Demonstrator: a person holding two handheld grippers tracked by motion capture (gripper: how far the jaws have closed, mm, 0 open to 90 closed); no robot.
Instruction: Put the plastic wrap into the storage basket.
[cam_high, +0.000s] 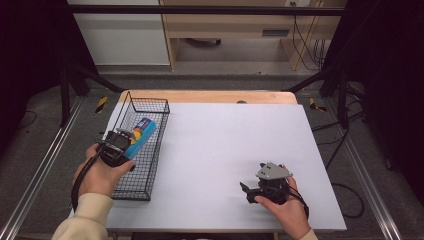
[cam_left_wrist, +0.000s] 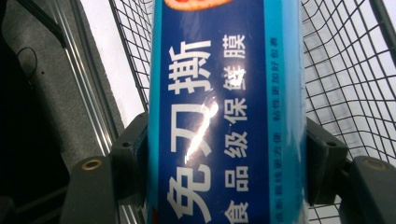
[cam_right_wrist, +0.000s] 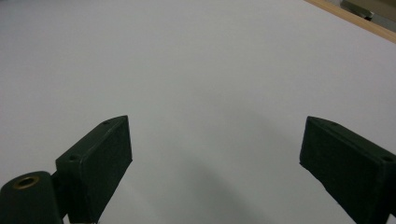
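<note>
Right hand-held gripper (cam_high: 245, 190) sits low on the white bench (cam_high: 240, 145) nearest the person, jaws spread wide with nothing between them. Further up on the left, the left hand-held gripper (cam_high: 131, 141) is clamped on a blue cling-film box (cam_high: 142, 133), holding it inside the black wire basket (cam_high: 150, 165) near its left wall

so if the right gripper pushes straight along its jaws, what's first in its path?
Probably just the white table sheet: the right gripper, jaws open, points slightly down at bare surface, wooden table edge beyond.
</note>
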